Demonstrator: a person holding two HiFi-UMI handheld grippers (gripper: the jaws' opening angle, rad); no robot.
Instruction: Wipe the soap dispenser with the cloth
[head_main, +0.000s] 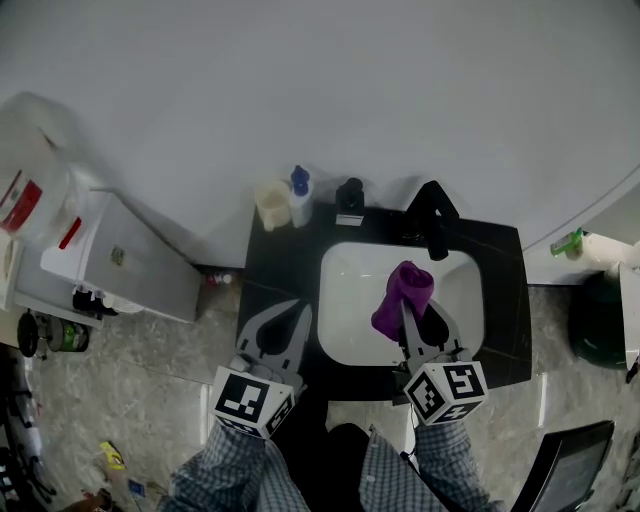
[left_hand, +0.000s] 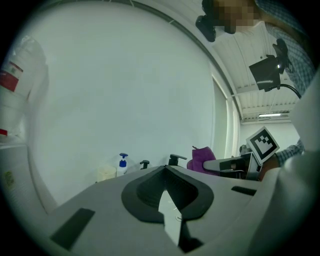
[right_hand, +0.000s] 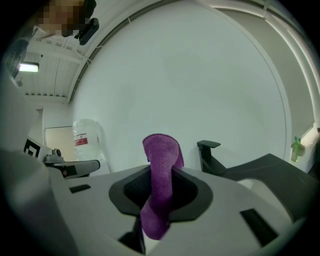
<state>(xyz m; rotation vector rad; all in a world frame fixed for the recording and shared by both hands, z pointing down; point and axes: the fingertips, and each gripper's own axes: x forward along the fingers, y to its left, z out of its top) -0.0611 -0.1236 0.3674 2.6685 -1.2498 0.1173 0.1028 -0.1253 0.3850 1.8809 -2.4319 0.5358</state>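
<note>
A white soap dispenser with a blue pump stands at the back left of the black counter, against the wall. My right gripper is shut on a purple cloth over the white basin; the cloth sticks up past the fingertips and also hangs below them. Over the counter's left part my left gripper is shut and holds nothing. Both grippers are well short of the dispenser.
A cream cup stands beside the dispenser, a small black pump to its right, and a black faucet behind the basin. A white cabinet stands left of the sink, a green bin to the right.
</note>
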